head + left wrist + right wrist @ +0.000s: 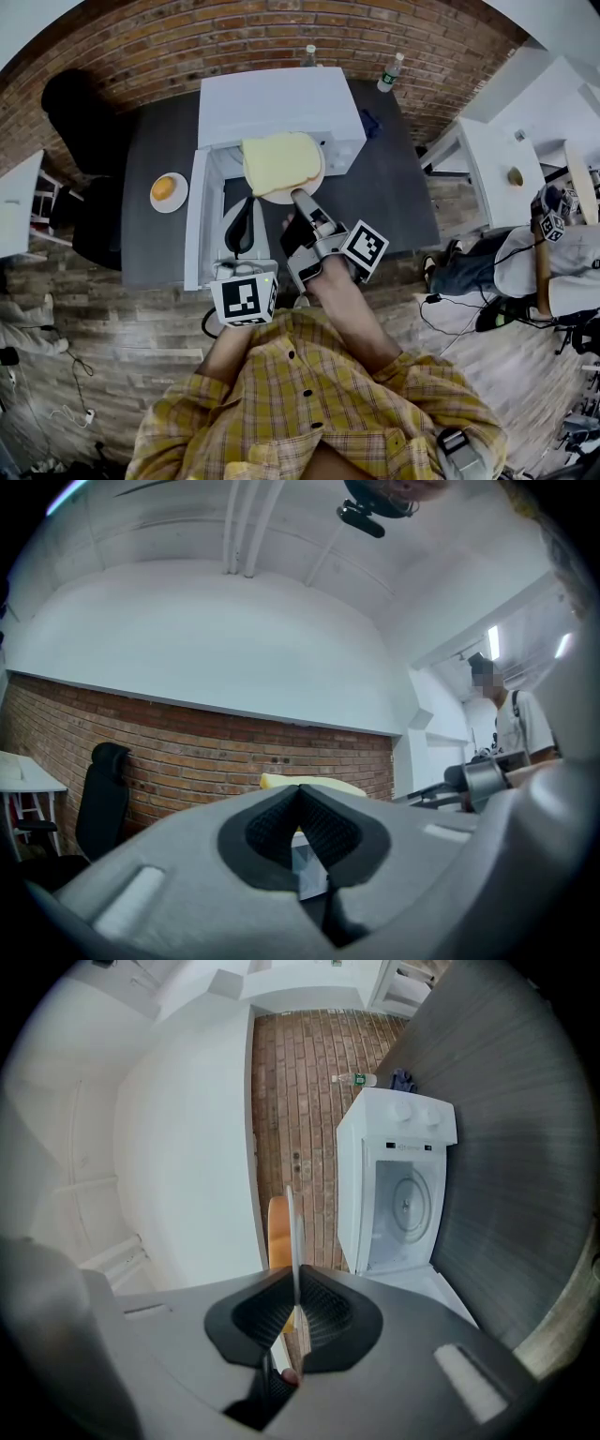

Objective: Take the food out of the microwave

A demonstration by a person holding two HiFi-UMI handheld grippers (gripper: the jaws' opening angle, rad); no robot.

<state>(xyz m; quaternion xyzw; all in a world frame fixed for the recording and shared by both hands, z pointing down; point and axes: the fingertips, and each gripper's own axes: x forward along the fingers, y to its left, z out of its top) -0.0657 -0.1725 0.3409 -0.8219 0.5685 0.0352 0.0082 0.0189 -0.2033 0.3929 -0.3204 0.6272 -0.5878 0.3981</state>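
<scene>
A person's yellow plaid shirt point(309, 403) fills the foreground. On the dark grey bench point(394, 187), a small white saucer point(156, 202) carries a round orange food item point(164, 187), left of the boxy white microwave point(281, 108), whose door point(195, 220) hangs open. The left gripper point(300, 797) is closed and empty. The right gripper point(298, 197) clamps the rim of a round white plate point(281, 198) bearing a pale yellow square slice point(279, 161), held outside the microwave's opening.
</scene>
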